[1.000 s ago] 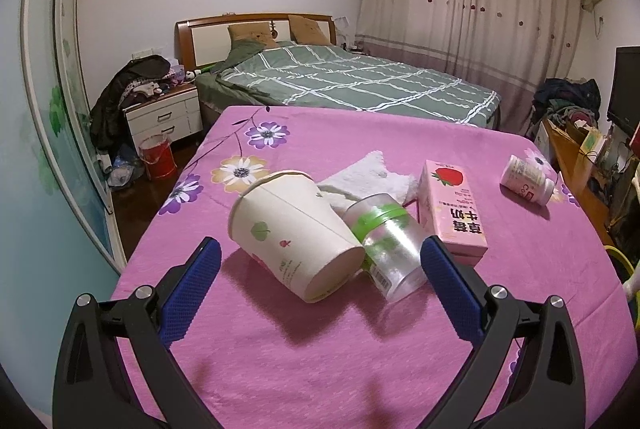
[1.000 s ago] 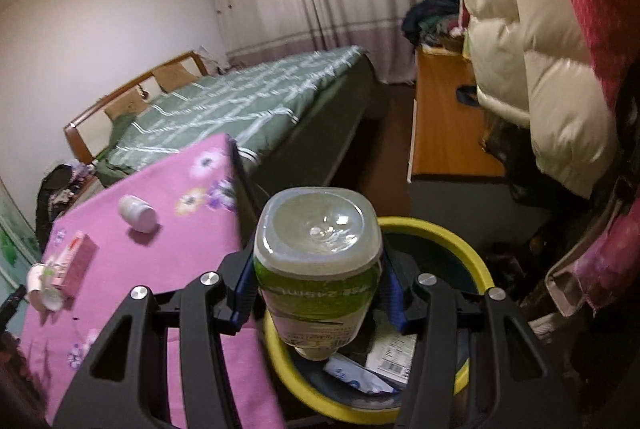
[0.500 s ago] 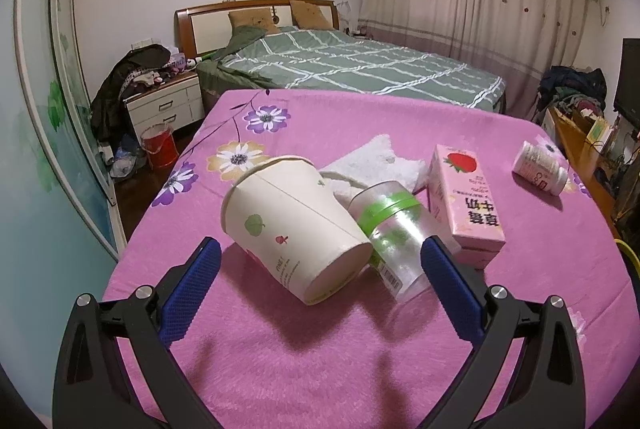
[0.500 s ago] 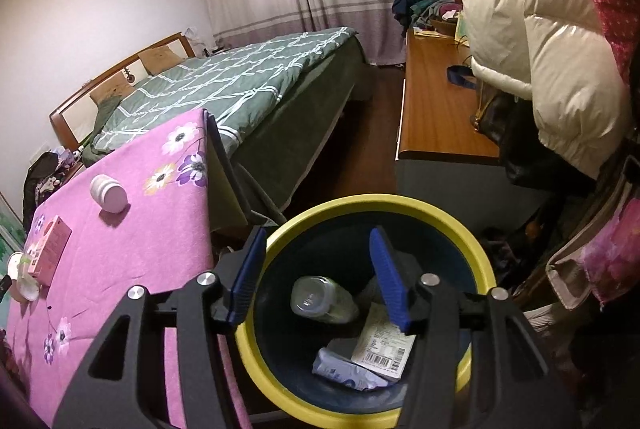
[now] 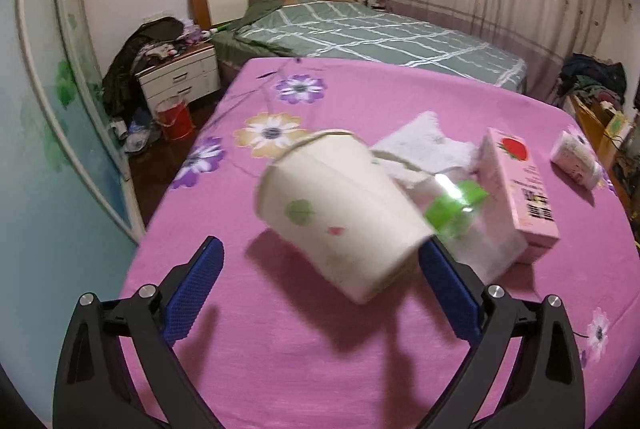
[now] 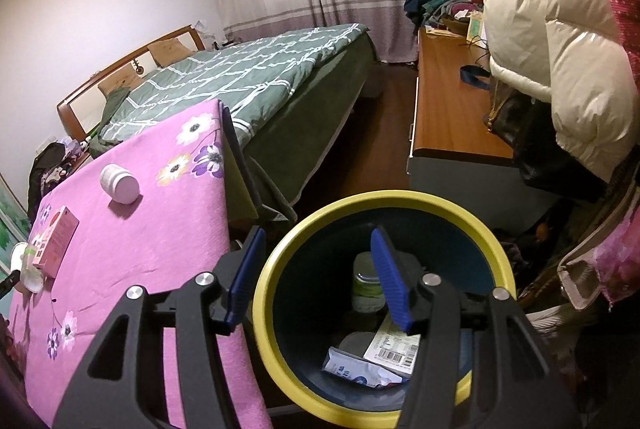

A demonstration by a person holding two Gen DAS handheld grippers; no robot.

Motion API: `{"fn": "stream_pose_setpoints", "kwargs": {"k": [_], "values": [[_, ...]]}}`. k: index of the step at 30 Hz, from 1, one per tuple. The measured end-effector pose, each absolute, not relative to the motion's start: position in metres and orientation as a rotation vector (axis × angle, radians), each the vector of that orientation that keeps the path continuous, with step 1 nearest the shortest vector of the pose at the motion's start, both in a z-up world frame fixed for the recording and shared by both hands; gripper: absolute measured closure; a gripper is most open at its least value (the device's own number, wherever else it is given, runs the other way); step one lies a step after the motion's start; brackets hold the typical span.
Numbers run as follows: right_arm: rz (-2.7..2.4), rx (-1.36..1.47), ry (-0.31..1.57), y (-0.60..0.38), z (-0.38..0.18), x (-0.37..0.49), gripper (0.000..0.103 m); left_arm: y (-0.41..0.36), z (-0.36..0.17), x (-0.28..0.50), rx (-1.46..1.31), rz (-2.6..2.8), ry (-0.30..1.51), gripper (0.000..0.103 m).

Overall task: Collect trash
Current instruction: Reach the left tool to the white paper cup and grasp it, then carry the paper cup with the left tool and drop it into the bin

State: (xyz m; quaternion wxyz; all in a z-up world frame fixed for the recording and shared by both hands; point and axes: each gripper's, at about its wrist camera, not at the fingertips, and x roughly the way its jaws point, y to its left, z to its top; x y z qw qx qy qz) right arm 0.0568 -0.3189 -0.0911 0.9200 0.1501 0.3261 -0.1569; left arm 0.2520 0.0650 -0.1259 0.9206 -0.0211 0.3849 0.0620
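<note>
Left gripper (image 5: 320,283) is wide open, empty, with the tipped paper cup (image 5: 340,207) between its fingers on the pink cloth, while the right gripper (image 6: 320,279), spread and empty too, hangs over the yellow-rimmed bin (image 6: 486,239) with the bottle (image 6: 366,287) lying inside.

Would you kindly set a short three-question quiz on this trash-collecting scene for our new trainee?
1. True or false: the right tool grips a bottle.
2. Which item lies nearest the open left tool: A) paper cup, B) pink milk carton, C) white pill bottle?
3. Fill in: the green-labelled bottle rests inside the ____-rimmed bin.

Key: 1 false, it is open and empty; 2 A; 3 yellow.
</note>
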Motion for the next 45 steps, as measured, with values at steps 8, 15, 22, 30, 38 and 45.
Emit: {"fn": "stream_pose_setpoints", "kwargs": {"k": [8, 15, 22, 30, 38, 45], "values": [[-0.307, 0.307, 0.677, -0.314, -0.093, 0.060, 0.050, 0.079, -0.115, 0.246, -0.109, 0.071, 0.814, 0.008], [-0.290, 0.299, 0.683, -0.308, -0.094, 0.062, 0.050, 0.074, -0.110, 0.265, -0.176, 0.053, 0.836, 0.008], [-0.289, 0.310, 0.693, -0.307, -0.097, 0.063, 0.050, 0.075, -0.111, 0.293, -0.231, 0.085, 0.893, 0.019], [-0.278, 0.319, 0.710, -0.312, -0.105, 0.064, 0.050, 0.081, -0.134, 0.312, -0.286, 0.068, 0.969, 0.021], [-0.262, 0.317, 0.716, -0.308, -0.106, 0.067, 0.050, 0.082, -0.135, 0.326, -0.246, 0.049, 0.971, 0.040], [-0.253, 0.312, 0.711, -0.306, -0.104, 0.065, 0.050, 0.078, -0.106, 0.293, -0.202, 0.050, 0.872, 0.040]]}}
